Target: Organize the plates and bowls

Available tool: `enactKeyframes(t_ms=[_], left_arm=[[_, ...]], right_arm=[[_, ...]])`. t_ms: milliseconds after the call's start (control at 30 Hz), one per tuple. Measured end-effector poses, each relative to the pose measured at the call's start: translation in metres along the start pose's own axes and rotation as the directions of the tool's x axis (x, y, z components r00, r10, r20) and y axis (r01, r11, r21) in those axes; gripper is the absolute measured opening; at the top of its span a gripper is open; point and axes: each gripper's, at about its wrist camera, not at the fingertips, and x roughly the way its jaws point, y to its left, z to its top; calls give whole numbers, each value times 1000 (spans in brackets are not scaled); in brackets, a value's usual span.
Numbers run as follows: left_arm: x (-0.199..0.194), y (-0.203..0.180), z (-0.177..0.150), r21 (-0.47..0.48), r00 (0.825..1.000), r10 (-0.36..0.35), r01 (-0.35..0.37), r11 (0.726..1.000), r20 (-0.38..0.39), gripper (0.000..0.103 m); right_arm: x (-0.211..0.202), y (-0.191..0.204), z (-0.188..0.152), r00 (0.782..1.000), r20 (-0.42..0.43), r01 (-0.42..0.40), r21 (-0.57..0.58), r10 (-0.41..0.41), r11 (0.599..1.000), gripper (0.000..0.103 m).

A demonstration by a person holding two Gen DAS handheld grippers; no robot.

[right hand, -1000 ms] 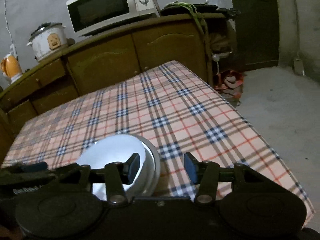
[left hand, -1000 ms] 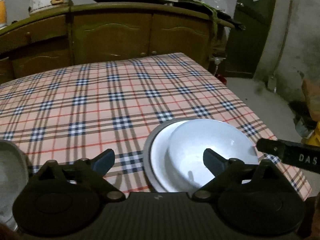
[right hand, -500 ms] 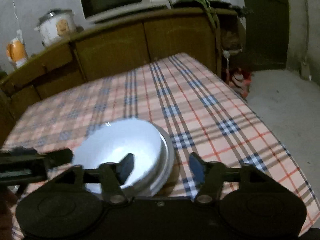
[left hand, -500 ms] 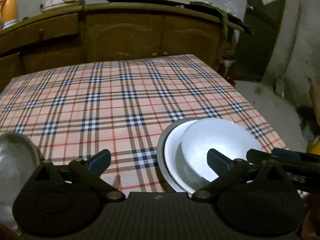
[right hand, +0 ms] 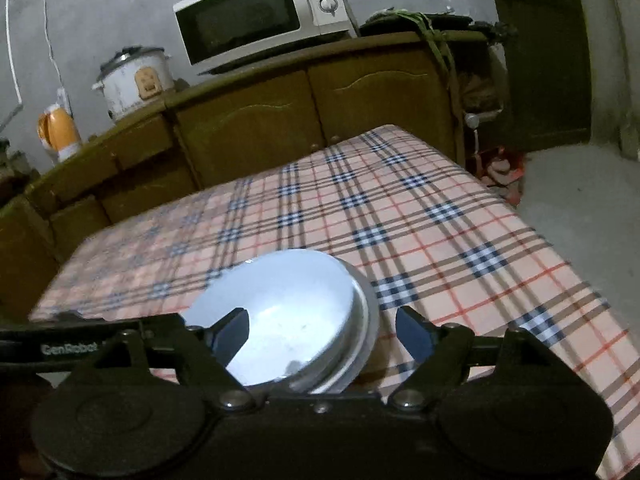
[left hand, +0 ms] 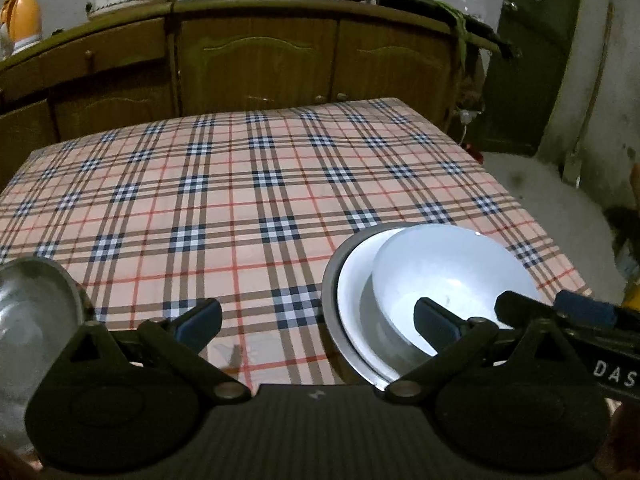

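A white bowl (left hand: 448, 264) sits in a white plate (left hand: 352, 292) on a grey metal plate (left hand: 330, 264), on the near right of the plaid table. My left gripper (left hand: 316, 316) is open above the cloth, and its right finger (left hand: 434, 322) overlaps the bowl in the picture. In the right wrist view the bowl (right hand: 288, 296) and the grey plate's rim (right hand: 366, 304) lie between the opening jaws of my right gripper (right hand: 322, 330), and no pad presses on them. The right gripper's finger (left hand: 584, 309) also reaches in over the bowl's near right edge.
A steel bowl (left hand: 32, 312) sits at the table's near left corner. A wooden cabinet (right hand: 280, 120) behind the table carries a microwave (right hand: 256, 16), a rice cooker (right hand: 134, 80) and an orange kettle (right hand: 58, 134). The table's right edge (right hand: 532, 224) drops to bare floor.
The right gripper's jaws have spread much wider around the stack's right rim. In the left wrist view its finger has come further in over the bowl.
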Motion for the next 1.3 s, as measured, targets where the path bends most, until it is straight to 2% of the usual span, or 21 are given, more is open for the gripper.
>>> enactKeyframes(t_ms=[100, 200, 400, 800, 900, 1033, 1200, 1300], left_arm=[[3, -2, -1, 25, 1000, -1, 1, 1000, -8, 103], [7, -3, -2, 25, 1000, -11, 11, 1000, -21, 103], [15, -3, -1, 35, 999, -2, 4, 999, -38, 103], [43, -4, 1, 50, 994, -29, 34, 998, -103, 103], [53, -2, 3, 42, 989, -52, 59, 997, -139, 103], [63, 0, 3, 43, 987, -69, 76, 996, -147, 103], [72, 4, 5, 32, 981, -129, 135, 990, -146, 103], [82, 6, 8, 16, 973, -180, 184, 983, -147, 103]], right_arm=[[3, 0, 1, 999, -31, 28, -10, -28, 1000, 95], [7, -8, 0, 997, -71, 1, 45, 2, 999, 95], [17, -10, -3, 992, -127, -8, 70, 17, 998, 95], [37, -18, -6, 983, -178, -21, 117, 42, 993, 95], [43, -21, -6, 980, -191, -29, 132, 54, 991, 95], [52, -26, -7, 975, -209, -43, 148, 73, 988, 94], [64, -34, -7, 964, -232, -81, 209, 130, 975, 95], [68, -36, -6, 963, -224, -101, 209, 148, 973, 95]])
